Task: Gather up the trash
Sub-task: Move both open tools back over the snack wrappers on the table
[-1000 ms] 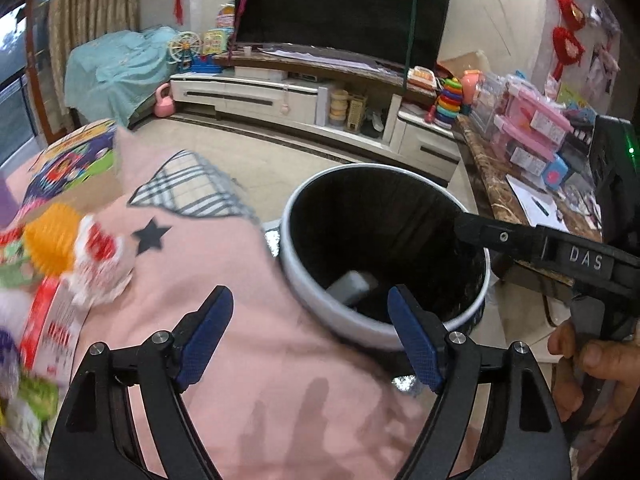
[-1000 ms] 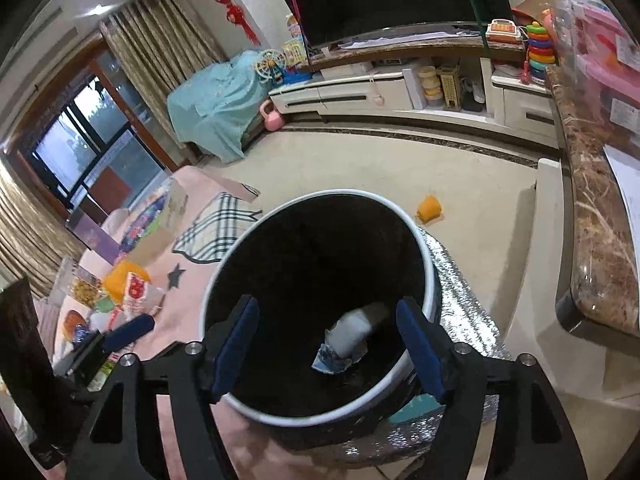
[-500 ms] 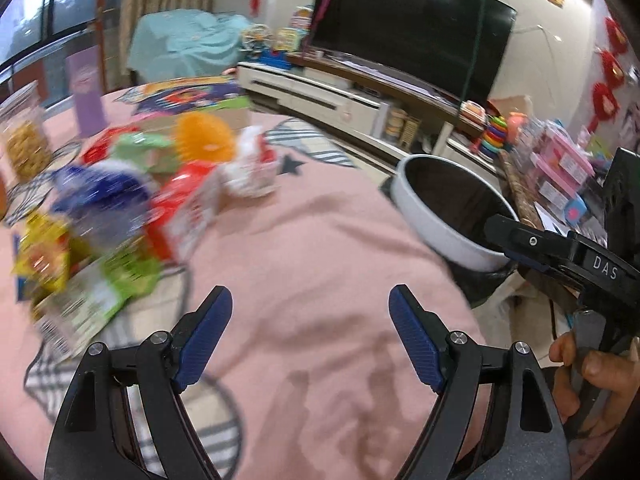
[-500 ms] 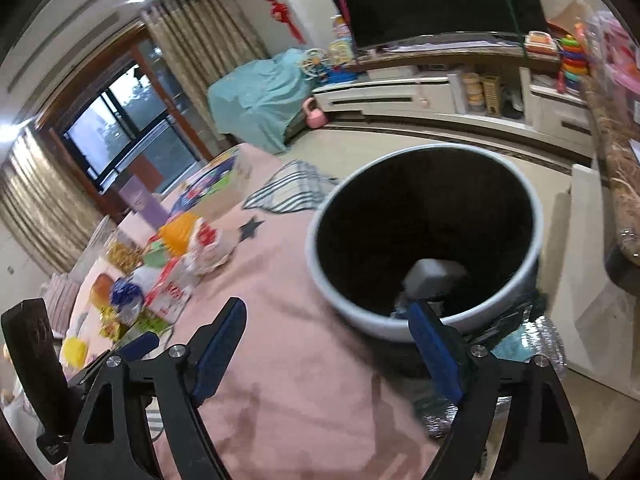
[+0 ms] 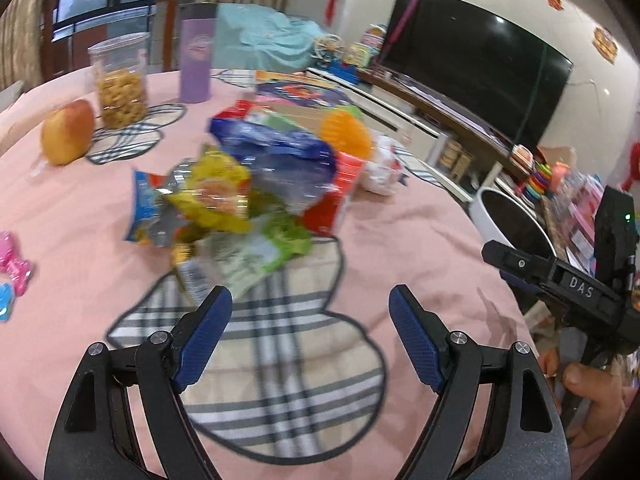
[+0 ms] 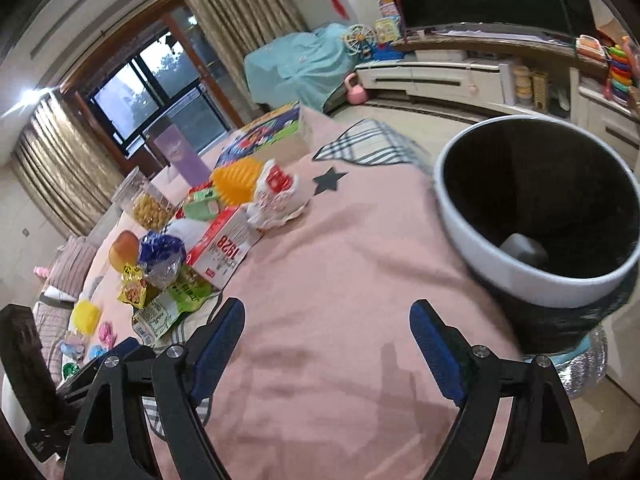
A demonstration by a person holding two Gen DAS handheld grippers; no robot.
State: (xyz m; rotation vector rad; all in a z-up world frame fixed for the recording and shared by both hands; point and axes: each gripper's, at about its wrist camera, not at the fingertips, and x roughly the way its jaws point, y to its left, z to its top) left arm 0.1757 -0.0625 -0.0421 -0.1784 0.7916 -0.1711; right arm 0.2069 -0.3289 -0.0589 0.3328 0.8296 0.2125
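Your left gripper (image 5: 310,334) hangs over the pink tablecloth (image 5: 400,240) with its jaws spread wide and nothing between them, above a plaid patch (image 5: 280,360) sewn into the cloth. Starting at the table's left edge in the left wrist view, you have an apple (image 5: 68,132), a clear jar of snacks (image 5: 120,80) and a purple tumbler (image 5: 195,60); only this view shows the small pink toy (image 5: 14,256) at the far left edge. The trash pile (image 5: 240,196) sits toward the middle of the table, just ahead of your left fingertips: crumpled blue, yellow and green wrappers, blurred here, so you can't read their print. The right wrist view gives you the same pile (image 6: 172,280) sharper, and there the red-and-white carton (image 6: 220,250) reads "1928". Beside it lie an orange ridged ball (image 6: 236,182) and a crumpled white wrapper (image 6: 276,200). Your right gripper (image 6: 326,354) is also wide open and empty over bare cloth; in the left view its body carries the letters "DAS". At the table's right edge stands the white-rimmed bin (image 6: 500,248), and only the right view lets you see into it, where a grey object (image 6: 524,250) lies.
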